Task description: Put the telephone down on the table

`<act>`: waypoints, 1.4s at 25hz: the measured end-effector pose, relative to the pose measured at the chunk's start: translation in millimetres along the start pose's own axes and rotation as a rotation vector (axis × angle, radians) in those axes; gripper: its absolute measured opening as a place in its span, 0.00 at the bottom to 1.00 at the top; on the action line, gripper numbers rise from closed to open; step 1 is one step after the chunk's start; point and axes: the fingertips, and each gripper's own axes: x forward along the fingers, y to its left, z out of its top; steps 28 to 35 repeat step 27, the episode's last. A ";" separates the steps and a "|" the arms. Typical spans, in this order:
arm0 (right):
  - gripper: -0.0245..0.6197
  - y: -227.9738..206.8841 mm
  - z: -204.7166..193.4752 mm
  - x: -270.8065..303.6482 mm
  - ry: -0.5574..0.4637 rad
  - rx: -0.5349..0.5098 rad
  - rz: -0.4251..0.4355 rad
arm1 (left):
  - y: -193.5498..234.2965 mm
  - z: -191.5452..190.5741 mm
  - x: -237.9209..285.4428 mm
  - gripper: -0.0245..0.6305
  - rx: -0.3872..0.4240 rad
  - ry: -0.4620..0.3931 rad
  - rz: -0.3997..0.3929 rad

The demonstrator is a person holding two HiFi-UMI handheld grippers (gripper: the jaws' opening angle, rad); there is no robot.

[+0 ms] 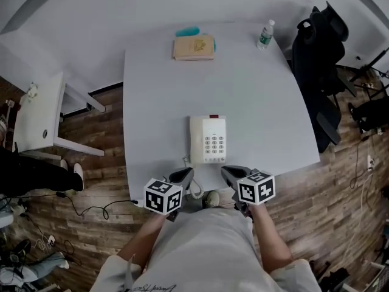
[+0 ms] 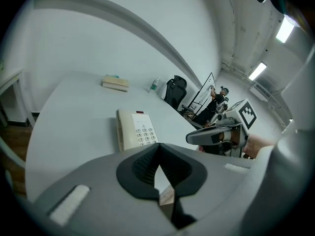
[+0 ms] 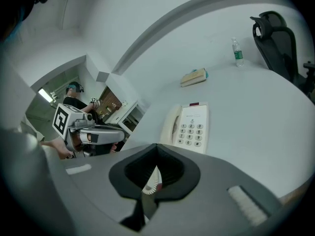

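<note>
A white push-button telephone [image 1: 207,140] lies flat on the pale table [image 1: 243,84] near its front edge, handset on its left side. Its coiled cord [image 1: 196,191] hangs over the edge. My left gripper [image 1: 182,176] and right gripper [image 1: 233,174] hover just in front of the phone, off the table edge, both shut and empty, apart from the phone. The left gripper view shows the telephone [image 2: 135,130] beyond my shut jaws [image 2: 158,157] and the right gripper [image 2: 216,135] beside it. In the right gripper view the telephone [image 3: 189,125] lies ahead, the left gripper [image 3: 98,134] at left.
At the table's far edge lie a tan book [image 1: 194,47] and a water bottle [image 1: 265,34]. A black office chair [image 1: 322,59] stands at the right. A white side table [image 1: 39,117] and someone's legs [image 1: 36,172] are at left, cables on the wooden floor.
</note>
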 end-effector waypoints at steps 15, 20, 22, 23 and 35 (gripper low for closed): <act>0.05 19.7 -13.6 6.2 0.029 -0.045 0.021 | -0.3 -4.2 -13.2 0.06 -0.018 -0.018 0.001; 0.05 13.1 -6.2 2.4 0.014 -0.038 0.013 | -0.2 -4.0 -12.8 0.06 -0.031 -0.023 -0.007; 0.05 12.7 -7.5 0.4 0.015 -0.041 0.008 | -1.1 -7.0 -13.8 0.06 -0.027 -0.018 -0.008; 0.05 12.7 -8.4 -0.6 0.017 -0.043 0.005 | -1.3 -8.8 -14.2 0.06 -0.027 -0.015 -0.008; 0.05 11.9 -6.8 -1.3 0.015 -0.049 -0.002 | 1.4 -13.3 -14.7 0.06 -0.029 -0.008 -0.008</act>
